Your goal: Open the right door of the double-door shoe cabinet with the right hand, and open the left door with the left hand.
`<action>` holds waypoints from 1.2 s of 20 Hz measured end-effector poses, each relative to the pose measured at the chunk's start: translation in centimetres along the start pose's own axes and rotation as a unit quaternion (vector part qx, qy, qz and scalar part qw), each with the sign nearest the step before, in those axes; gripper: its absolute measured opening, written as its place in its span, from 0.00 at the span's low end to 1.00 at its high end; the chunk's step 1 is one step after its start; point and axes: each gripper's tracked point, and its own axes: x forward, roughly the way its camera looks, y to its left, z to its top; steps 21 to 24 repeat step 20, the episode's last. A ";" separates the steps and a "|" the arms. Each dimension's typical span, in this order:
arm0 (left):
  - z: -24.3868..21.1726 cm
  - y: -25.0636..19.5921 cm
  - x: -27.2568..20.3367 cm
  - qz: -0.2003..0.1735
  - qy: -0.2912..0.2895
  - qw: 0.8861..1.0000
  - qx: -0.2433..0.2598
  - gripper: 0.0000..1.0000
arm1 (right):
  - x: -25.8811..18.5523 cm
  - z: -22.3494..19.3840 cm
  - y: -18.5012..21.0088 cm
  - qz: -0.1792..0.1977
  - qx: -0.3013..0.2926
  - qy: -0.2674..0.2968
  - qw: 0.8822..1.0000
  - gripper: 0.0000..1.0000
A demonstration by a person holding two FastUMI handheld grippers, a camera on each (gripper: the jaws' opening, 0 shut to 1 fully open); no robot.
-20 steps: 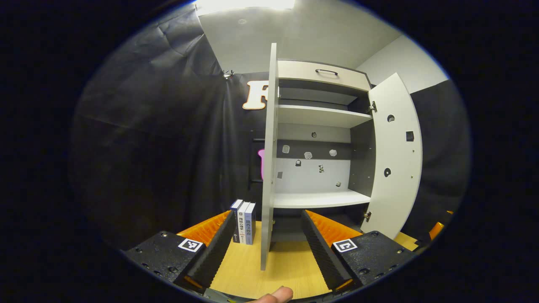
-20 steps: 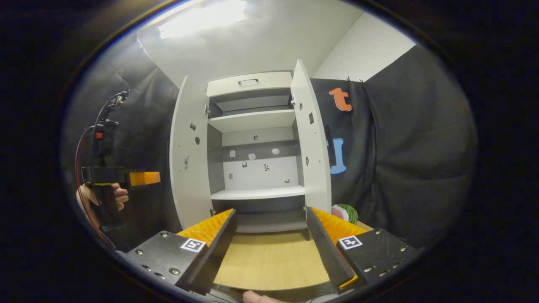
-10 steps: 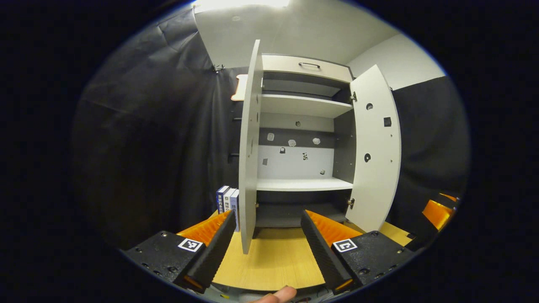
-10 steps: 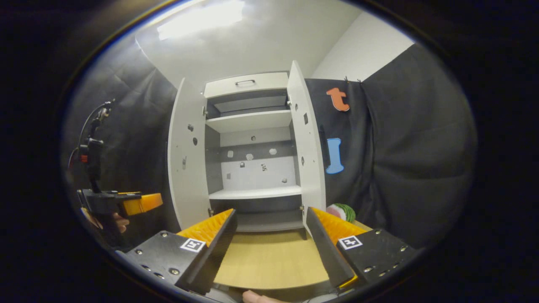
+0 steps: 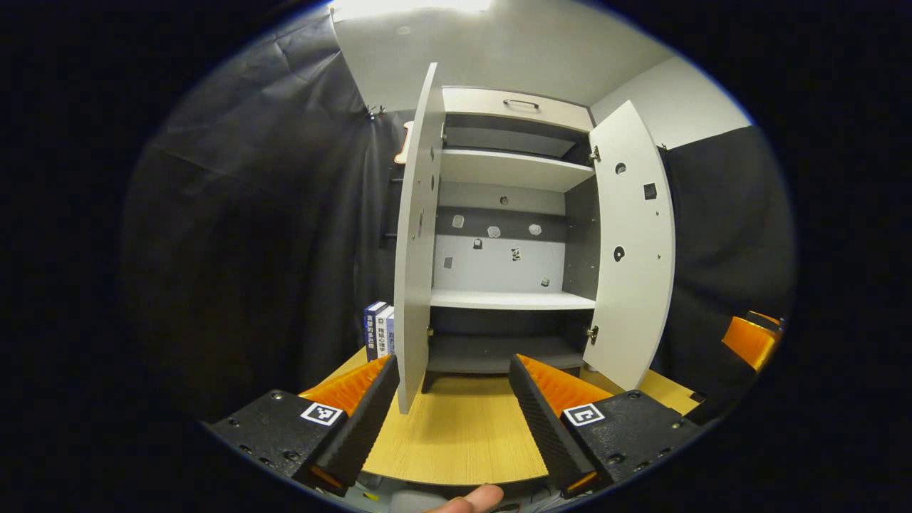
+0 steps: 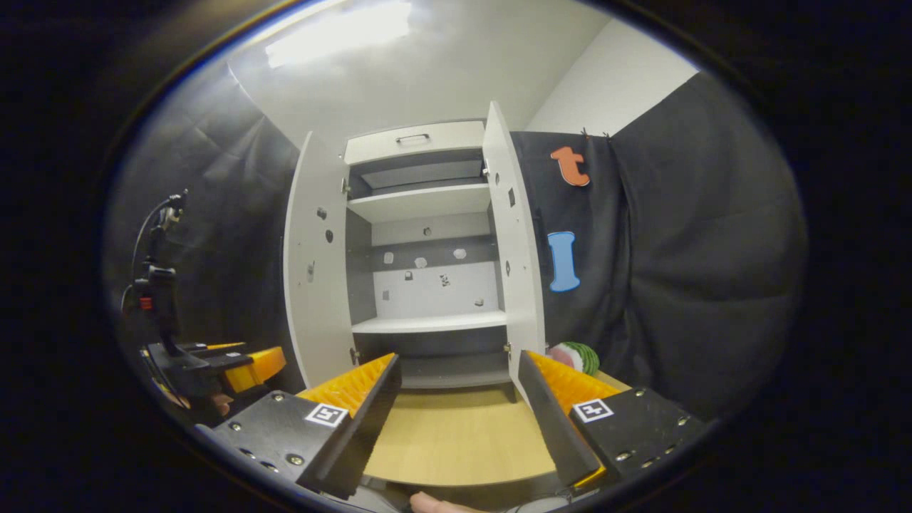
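Now both of your grippers, the left gripper (image 5: 452, 399) and right gripper (image 6: 456, 399), gape wide, holding nothing. Ahead, the shoe cabinet (image 5: 509, 228) has its left door (image 5: 413, 235) and right door (image 5: 634, 249) swung open; push forward and you risk knocking either door's near edge.

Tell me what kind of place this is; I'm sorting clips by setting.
Most likely a staged recording booth, not a lived-in home: black cloth hangs as walls around a white double-door shoe cabinet standing open on a wooden table, with a few books beside it.
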 end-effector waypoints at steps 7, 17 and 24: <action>2.6 -0.5 -2.0 -0.015 -0.046 0.999 0.009 0.96 | 0.0 -0.3 -0.7 -0.008 0.006 0.003 1.000 0.99; 2.3 -0.2 -2.5 -0.020 -0.044 0.999 0.012 0.96 | -0.3 -0.5 0.6 0.010 0.006 0.001 1.000 0.99; 2.4 0.1 -2.5 -0.018 -0.046 0.999 0.017 0.96 | -0.4 -0.3 0.8 0.016 0.003 0.000 1.000 0.99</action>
